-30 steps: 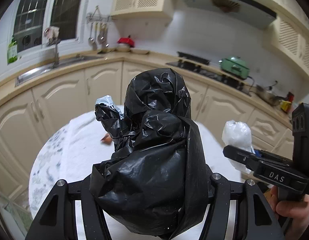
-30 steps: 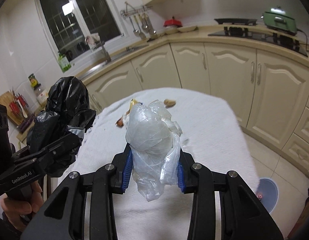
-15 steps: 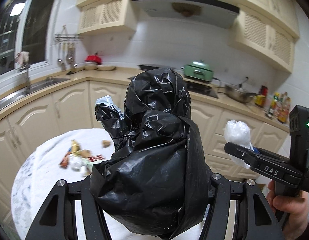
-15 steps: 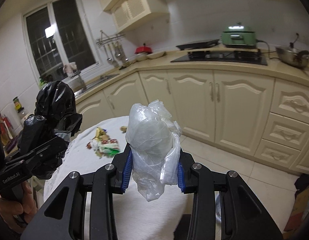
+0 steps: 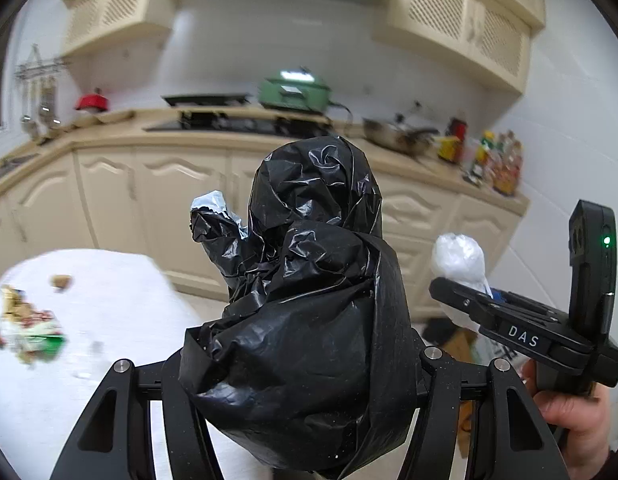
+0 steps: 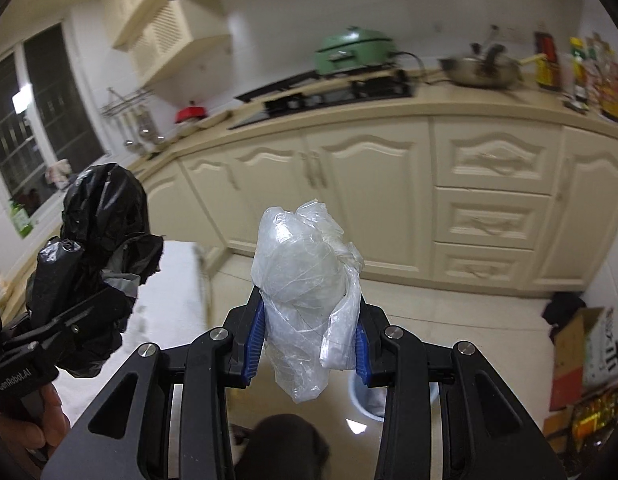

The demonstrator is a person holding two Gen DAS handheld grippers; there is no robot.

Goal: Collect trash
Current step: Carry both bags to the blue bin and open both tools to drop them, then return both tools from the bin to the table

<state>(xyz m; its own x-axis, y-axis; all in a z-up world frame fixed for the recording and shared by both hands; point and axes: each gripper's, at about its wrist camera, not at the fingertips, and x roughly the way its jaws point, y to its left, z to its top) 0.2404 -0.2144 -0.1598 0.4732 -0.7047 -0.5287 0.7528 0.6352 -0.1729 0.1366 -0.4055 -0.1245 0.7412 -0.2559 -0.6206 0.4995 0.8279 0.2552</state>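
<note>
**Two Bags, Two Grippers**

The left gripper [image 5: 305, 360] has its jaws squeezed tight on a crumpled black trash bag [image 5: 309, 300]. The bag is big and puffy. It fills the whole gap between the jaws and sticks up high above them. A little bit of silver-white lining [image 5: 213, 204] peeks out on the bag's left side, up past the jaws.

The right gripper [image 6: 307, 344] has its jaws squeezed on a clear plastic bag [image 6: 305, 280]. The bag is scrunched into a lump. The blue pads [image 6: 255, 340] press on it from both sides. Most of the lump sits above the jaws, and a small tail hangs down below them.

Each gripper can be seen from the other one's camera. A hand [image 5: 573, 412] holds the right gripper, off to the right of the left jaws.

To the left of the left jaws, and lower down, is a table with a white cloth [image 5: 89, 320]. Some bits of trash [image 5: 29, 324] lie on it, well apart from both grippers. They look blurry.

Far past the jaws are cream kitchen cupboards [image 6: 389, 184], a green pot [image 5: 295, 90] and a pan [image 6: 479, 70] on the counter. Below the right jaws is a shiny floor with a small blue bin [image 6: 369, 400]. A cardboard box [image 6: 581, 356] stands far to the right.
</note>
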